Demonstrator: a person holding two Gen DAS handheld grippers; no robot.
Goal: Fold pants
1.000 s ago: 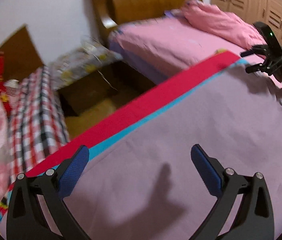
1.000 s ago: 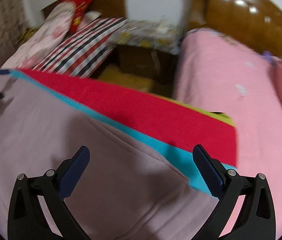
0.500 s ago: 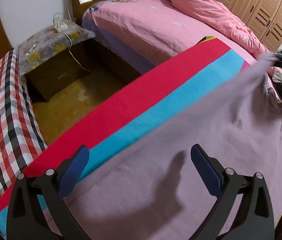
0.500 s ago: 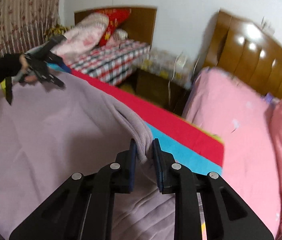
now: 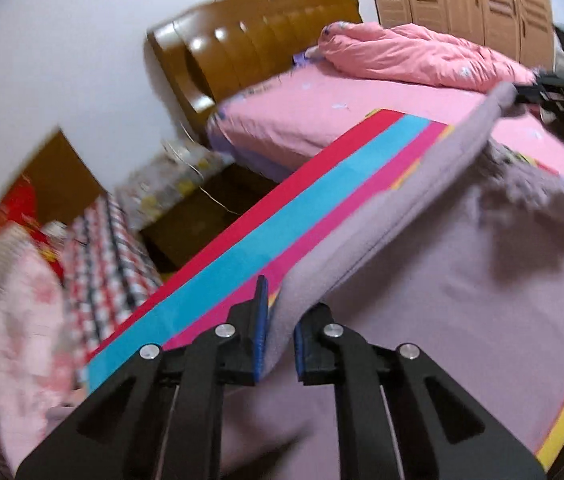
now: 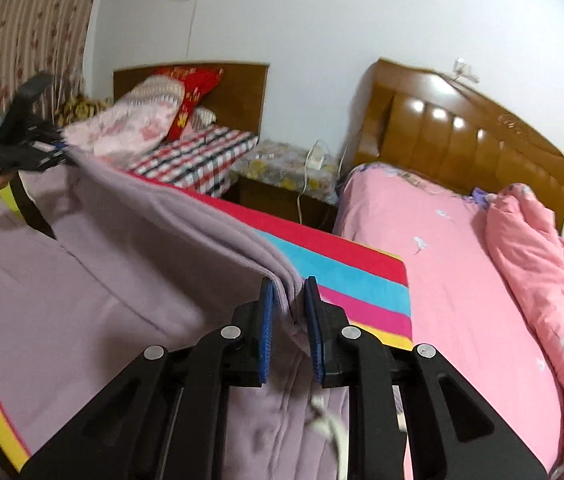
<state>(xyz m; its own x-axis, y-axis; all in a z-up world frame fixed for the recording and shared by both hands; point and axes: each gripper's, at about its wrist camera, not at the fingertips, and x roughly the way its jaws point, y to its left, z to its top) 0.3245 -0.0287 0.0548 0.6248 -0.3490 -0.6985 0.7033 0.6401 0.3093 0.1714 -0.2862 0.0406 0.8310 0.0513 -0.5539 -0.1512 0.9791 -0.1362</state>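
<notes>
Both grippers, left (image 5: 279,334) & right (image 6: 288,330), just closed, pinching pants (image 5: 462,280) edge, lower centre of frame; keep it taut, lift evenly, fold over toward striped mat (image 5: 221,280).

- Left wrist camera looks down along its fingers, close over the pants (image 5: 462,280), toward the pink bed (image 5: 322,108).
- Right wrist camera faces likewise; both share the striped mat (image 6: 342,276).

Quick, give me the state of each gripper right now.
Left gripper: shut on the lifted edge of the mauve pants.
Right gripper: shut on the same pants edge, at its other end.
</notes>
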